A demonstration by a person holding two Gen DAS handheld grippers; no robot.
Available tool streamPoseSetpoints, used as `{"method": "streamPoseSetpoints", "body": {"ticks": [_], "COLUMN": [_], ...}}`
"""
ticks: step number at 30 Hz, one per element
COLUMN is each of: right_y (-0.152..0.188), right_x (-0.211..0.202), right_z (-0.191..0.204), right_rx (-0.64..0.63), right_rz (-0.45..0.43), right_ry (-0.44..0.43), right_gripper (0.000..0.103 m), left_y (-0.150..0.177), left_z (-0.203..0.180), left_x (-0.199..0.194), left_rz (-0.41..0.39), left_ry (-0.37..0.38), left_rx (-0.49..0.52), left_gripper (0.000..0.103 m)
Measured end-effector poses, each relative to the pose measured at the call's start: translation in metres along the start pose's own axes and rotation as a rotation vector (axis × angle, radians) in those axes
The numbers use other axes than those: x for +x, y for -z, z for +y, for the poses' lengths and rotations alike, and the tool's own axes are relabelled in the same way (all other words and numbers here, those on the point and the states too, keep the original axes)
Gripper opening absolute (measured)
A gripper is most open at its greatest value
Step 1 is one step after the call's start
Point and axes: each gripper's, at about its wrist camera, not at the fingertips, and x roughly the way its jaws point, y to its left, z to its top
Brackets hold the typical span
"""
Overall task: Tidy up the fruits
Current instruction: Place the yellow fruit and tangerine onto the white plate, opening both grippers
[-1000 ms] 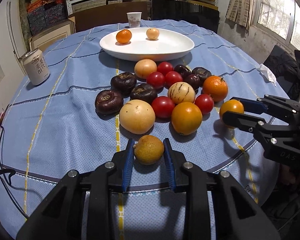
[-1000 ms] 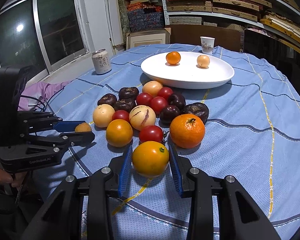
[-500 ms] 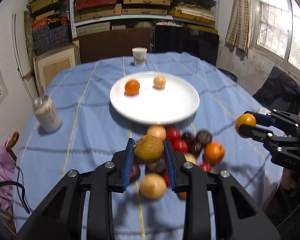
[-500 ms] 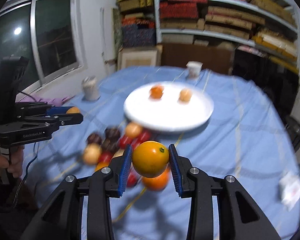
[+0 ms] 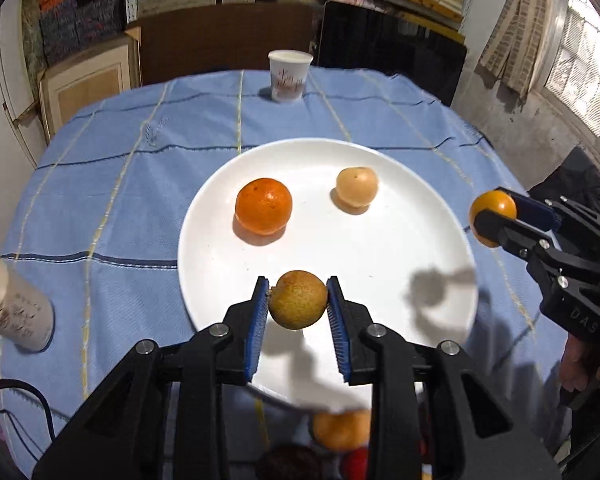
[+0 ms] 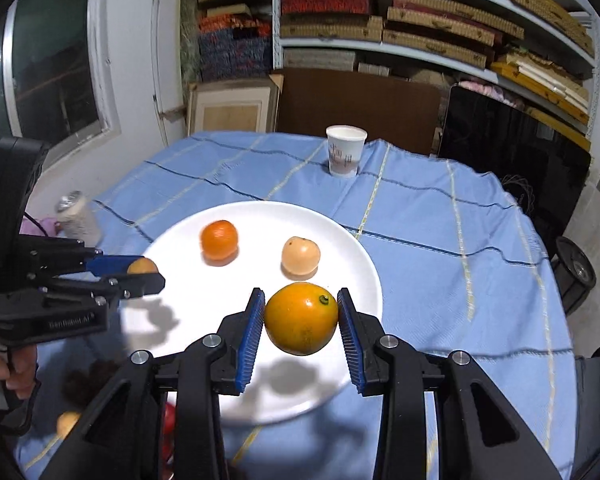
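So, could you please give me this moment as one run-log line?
left tongs: shut on brownish fruit | right tongs: shut on orange | both above plate | on plate: two fruits

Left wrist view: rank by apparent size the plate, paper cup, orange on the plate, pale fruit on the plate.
1. White plate
2. Orange
3. Pale fruit and paper cup look about alike; the cup sits farther from the camera, so no ranking between them.

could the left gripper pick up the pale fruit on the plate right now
Probably not as things stand: the left gripper is already shut on a brownish-yellow fruit. The pale fruit lies uncovered on the white plate with nothing between, so the path looks free once it lets go.
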Motion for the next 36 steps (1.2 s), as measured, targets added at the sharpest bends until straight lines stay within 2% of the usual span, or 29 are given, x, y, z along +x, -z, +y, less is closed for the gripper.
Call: {"method": "streamPoseSetpoints", "body": {"ticks": [6,7,8,10,14,18,21,24,28,31,36], "right_y": [-0.009,-0.009,-0.01,-0.01,-0.01,-0.008,0.004,0.032,0.09,0.127,0.162], "right_x": [0.058,0.067,0.074,0.081,0.069,0.03,-0.01,-0.054,-0.097,-0.109,-0.102], "right_z": [-0.008,-0.008,-0.008,-0.007,-0.005,-0.006,-0.001,0.009,0.035,0.057,0.084], "right_rx": [0.007,0.009,0.008,0.001,-0.003,0.002,-0.006,-0.002,0.007,-0.012,-0.047], "right_rz": [0.062,0.075,0.086,0.091,0.05,-0.01,-0.046,-0.053,-0.039,-0.026,0.002], "right_ry": [-0.001,0.002,0.003,0.01,0.025,0.039,0.037,0.012,-0.047,-0.047,0.042], "right_gripper": [0.037,0.038,0.038,0.038,0.045,0.053,0.057,0.06,0.063,0.067,0.067], "left_y": [-0.014,-0.015,-0.016,-0.017,-0.016,-0.002,0.023,0.058,0.112,0.155,0.198], "left_z": [0.004,0.004,0.005,0.008,0.013,0.011,0.003,-0.008,-0.021,-0.028,-0.03], "left_x": [0.039,0.043,0.048,0.05,0.032,-0.01,-0.05,-0.087,-0.116,-0.123,-0.117], "left_rz": [0.044,0.053,0.064,0.061,0.021,-0.038,-0.085,-0.14,-0.149,-0.135,-0.102], "left_ry": [-0.026,-0.03,-0.038,-0.044,-0.061,-0.068,-0.061,-0.073,-0.056,-0.056,-0.072], "left_rx": [0.002,0.005,0.006,-0.008,-0.025,-0.023,0.013,0.052,0.089,0.096,0.069], "left_gripper": [0.029,0.033,0.044,0.058,0.068,0.073,0.08,0.089,0.091,0.091,0.091]}}
